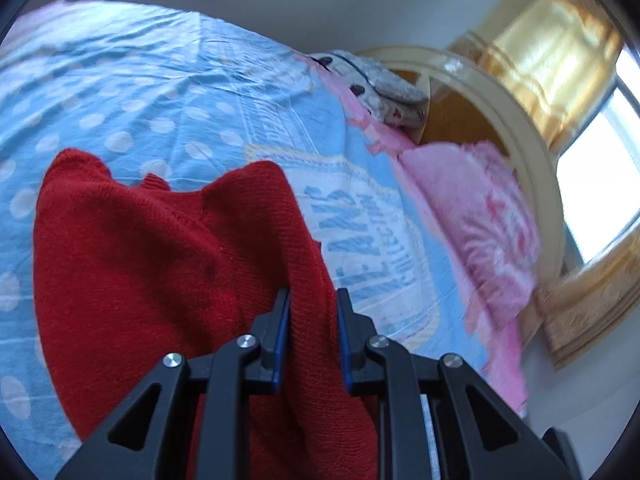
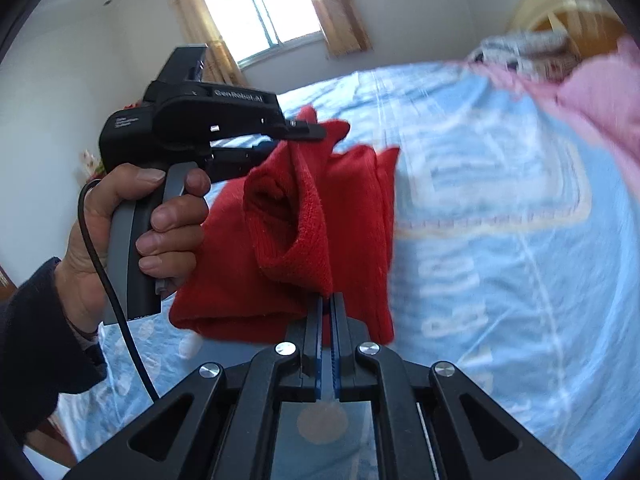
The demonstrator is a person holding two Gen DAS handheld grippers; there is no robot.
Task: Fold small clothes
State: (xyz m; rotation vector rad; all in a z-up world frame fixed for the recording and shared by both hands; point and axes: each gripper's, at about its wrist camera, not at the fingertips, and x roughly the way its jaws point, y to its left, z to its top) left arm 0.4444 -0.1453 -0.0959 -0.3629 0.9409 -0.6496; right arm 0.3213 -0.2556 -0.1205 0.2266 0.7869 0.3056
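A small red knitted garment (image 1: 168,264) hangs above the blue bedsheet, held between both grippers. My left gripper (image 1: 313,300) is shut on a thick fold of the red knit, which fills the gap between its blue pads. In the right wrist view the red garment (image 2: 288,216) drapes in folds with an open sleeve or cuff facing me. My right gripper (image 2: 328,300) is shut on a thin edge of it at the lower end. The left gripper (image 2: 308,132), held by a person's hand (image 2: 160,220), pinches the garment's upper corner.
A blue sheet with white dots and printed lettering (image 1: 168,80) covers the bed. Pink bedding (image 1: 480,216) and a grey patterned cloth (image 1: 384,84) lie by the curved wooden headboard (image 1: 520,120). A window with gold curtains (image 2: 272,4) is in the wall behind.
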